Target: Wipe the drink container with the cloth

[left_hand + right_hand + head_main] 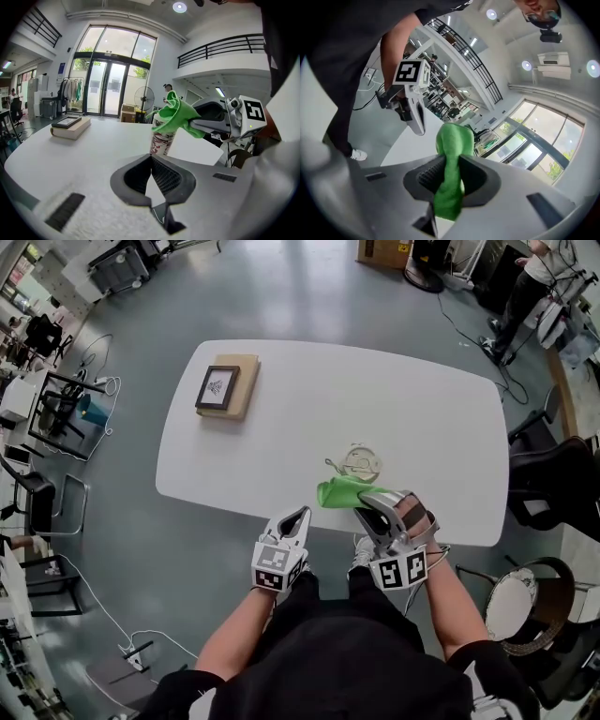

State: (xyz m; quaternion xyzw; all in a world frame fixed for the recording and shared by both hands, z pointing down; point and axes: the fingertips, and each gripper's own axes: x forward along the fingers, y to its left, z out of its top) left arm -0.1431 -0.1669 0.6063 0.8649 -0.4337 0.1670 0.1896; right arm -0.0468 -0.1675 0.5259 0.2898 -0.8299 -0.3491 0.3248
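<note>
The drink container [361,463], a patterned cup with a clear lid, stands upright on the white table [281,427] near its front edge. A green cloth [341,491] hangs bunched from my right gripper [367,505], which is shut on it just in front of the cup. In the left gripper view the cloth [176,114] covers the top of the cup [161,141]. In the right gripper view the cloth [451,176] fills the jaws. My left gripper [300,516] sits at the table's front edge, left of the cup, shut and empty, about a hand's width from the cloth.
A framed picture lies on a tan book [226,388] at the table's far left. Black chairs [555,486] and a round stool [514,602] stand to the right of the table. Another person [531,277] stands far off at the back right.
</note>
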